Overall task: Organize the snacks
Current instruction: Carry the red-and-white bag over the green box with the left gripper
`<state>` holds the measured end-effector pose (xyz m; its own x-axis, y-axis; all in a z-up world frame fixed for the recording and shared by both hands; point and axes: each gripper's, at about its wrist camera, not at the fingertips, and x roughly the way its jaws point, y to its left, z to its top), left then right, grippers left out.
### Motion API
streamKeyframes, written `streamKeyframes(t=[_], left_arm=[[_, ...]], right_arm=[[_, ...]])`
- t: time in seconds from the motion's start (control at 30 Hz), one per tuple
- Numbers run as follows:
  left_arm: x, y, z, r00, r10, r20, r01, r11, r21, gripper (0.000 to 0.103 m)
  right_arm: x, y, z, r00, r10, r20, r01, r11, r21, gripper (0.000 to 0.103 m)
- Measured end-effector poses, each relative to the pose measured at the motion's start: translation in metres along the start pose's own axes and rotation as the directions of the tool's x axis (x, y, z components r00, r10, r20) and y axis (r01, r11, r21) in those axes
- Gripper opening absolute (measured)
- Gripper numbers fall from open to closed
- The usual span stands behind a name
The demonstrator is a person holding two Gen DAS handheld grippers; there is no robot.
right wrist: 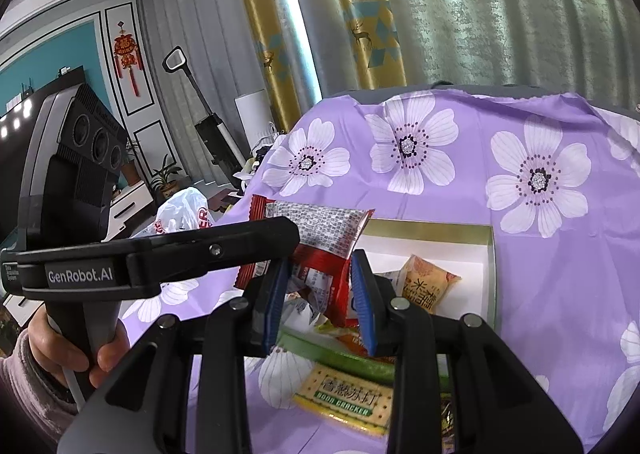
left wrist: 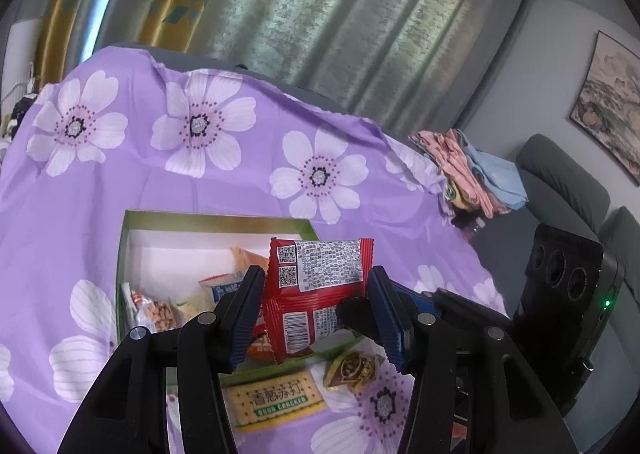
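Together pinched: red snack packet [left wrist: 316,286], held between left gripper [left wrist: 316,310] and right gripper [right wrist: 320,294], above green box [left wrist: 216,218] on floral cloth [left wrist: 160,173].

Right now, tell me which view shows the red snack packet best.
The left wrist view: the red snack packet faces the camera, QR codes and barcode visible. In the right wrist view the packet is crumpled and partly hidden behind the left gripper.

Two wrist fisheye views, angled down, close over table [left wrist: 120,181].
Shared: green box [left wrist: 124,254], red packet [left wrist: 316,286], cracker pack [left wrist: 276,402].
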<state>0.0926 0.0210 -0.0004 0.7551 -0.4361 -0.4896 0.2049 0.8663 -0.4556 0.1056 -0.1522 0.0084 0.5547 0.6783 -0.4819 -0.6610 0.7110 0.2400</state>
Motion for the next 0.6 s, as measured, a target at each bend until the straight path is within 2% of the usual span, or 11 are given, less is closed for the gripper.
streamKeyframes(t=[0.6], left_arm=[[0.052, 0.037, -0.011, 0.996, 0.013, -0.092, -0.019, 0.997, -0.07, 0.053]], right_arm=[[0.049, -0.03, -0.018, 0.995, 0.012, -0.095, -0.005, 0.997, 0.074, 0.032]])
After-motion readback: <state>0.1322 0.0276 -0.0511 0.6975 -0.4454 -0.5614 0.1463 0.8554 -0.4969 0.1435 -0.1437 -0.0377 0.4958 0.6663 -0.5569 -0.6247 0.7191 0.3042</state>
